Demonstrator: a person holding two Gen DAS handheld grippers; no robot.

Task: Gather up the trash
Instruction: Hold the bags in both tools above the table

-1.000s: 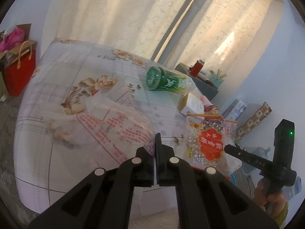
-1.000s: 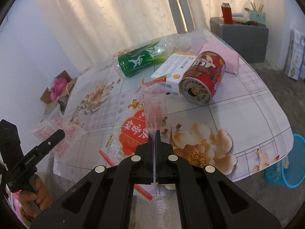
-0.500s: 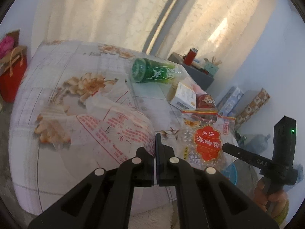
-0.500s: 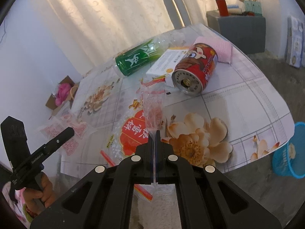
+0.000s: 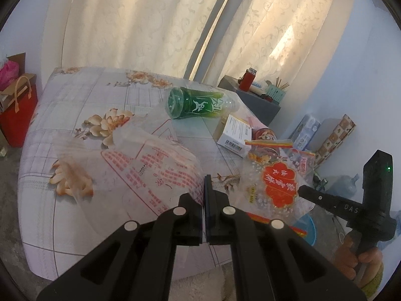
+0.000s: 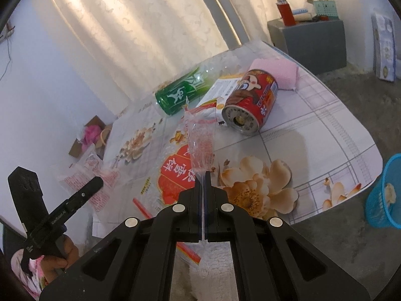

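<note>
While the floral-clothed table [image 5: 75,105] is still strewn with litter, both grippers are seen closed on plastic: the left gripper [image 5: 204,188] is clamped on the edge of a thin white bag printed in red [image 5: 150,170], and the right gripper [image 6: 203,180] is clamped on a clear bag with a red label [image 6: 200,148], whose film is pinched flat between the jaws and rises edge-on in front of the right wrist camera. The same clear bag [image 5: 278,183] is seen from the left wrist view just to the right of the left gripper, hanging over the near table edge, with the right gripper [image 5: 304,191] behind it.

Further back on the table a green bottle [image 5: 198,104] is laid on its side, a white carton [image 5: 234,135] is set just beside it, and a red can [image 6: 253,105] is laid on its side touching the carton. A pink pack [image 6: 275,72] is placed behind the can. A blue basket [image 6: 386,193] is stood on the floor off the table's corner, with something pale inside. A grey cabinet [image 6: 310,40] and a red gift bag [image 5: 17,115] are found at the room's edges
</note>
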